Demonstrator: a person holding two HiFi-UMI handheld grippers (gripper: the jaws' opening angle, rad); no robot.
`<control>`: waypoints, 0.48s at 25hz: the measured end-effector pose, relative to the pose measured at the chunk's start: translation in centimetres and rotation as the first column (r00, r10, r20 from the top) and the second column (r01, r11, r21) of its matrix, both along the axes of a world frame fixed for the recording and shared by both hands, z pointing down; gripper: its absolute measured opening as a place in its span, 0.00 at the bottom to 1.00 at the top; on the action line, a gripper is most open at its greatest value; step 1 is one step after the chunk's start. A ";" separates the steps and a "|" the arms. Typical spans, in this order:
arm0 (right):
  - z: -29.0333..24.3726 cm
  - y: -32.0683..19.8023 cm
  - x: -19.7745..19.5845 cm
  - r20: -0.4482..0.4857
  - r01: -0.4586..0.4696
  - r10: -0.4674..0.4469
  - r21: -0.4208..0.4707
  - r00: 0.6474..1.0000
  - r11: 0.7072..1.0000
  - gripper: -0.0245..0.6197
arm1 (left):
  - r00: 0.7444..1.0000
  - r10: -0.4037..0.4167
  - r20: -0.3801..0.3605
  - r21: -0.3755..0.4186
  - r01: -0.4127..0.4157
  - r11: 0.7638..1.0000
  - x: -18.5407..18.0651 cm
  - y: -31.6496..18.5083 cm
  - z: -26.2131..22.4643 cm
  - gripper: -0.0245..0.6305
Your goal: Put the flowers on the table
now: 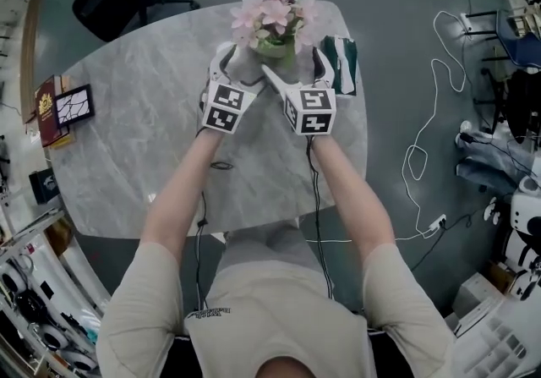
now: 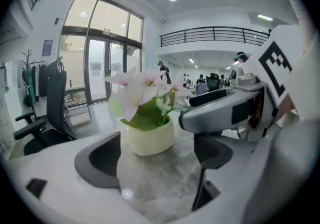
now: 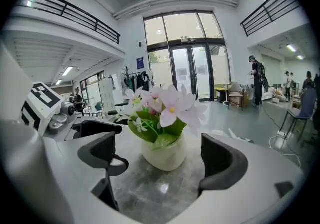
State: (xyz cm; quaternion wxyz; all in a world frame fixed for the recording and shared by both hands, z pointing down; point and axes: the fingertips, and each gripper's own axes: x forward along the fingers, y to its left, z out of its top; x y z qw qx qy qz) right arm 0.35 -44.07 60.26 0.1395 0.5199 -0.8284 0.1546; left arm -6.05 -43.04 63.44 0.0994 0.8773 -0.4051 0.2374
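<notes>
Both sets of jaws are wide apart and hold nothing; the flowers (image 1: 275, 17) stand upright on the table (image 1: 152, 114) — straight ahead of left gripper (image 2: 157, 144) and right gripper (image 3: 160, 160), equally near.

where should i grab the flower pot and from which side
Grip the cream pot by its round lower wall, coming in level from the person's side. The flowers and leaves spill over the rim, so a grip from above would likely crush them.
</notes>
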 end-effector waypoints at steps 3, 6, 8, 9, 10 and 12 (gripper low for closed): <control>-2.7 1.0 0.2 0.014 0.000 -0.001 0.034 1.000 0.999 0.88 | 1.000 0.003 -0.007 0.037 -0.003 0.999 -0.2 0.8 -2.6 0.74; -6.4 1.8 0.4 0.036 -0.004 0.001 0.080 0.999 0.997 0.88 | 1.000 -0.001 -0.030 0.080 0.004 0.997 0.0 1.5 -6.0 0.71; -9.1 2.2 0.5 0.047 0.000 -0.006 0.116 0.999 0.993 0.88 | 0.999 -0.021 -0.049 0.105 0.026 0.994 -0.1 1.9 -8.5 0.68; -10.6 2.3 0.5 0.052 0.004 -0.011 0.133 0.999 0.991 0.88 | 0.998 -0.031 -0.059 0.117 0.037 0.992 0.0 2.1 -9.9 0.64; -12.0 2.5 0.5 0.055 0.008 -0.017 0.150 0.998 0.989 0.88 | 0.997 -0.038 -0.071 0.134 0.047 0.990 0.0 2.3 -11.4 0.60; -14.8 3.1 0.5 0.061 0.020 -0.031 0.179 0.998 0.984 0.88 | 0.994 -0.051 -0.097 0.183 0.068 0.981 0.0 2.9 -14.8 0.50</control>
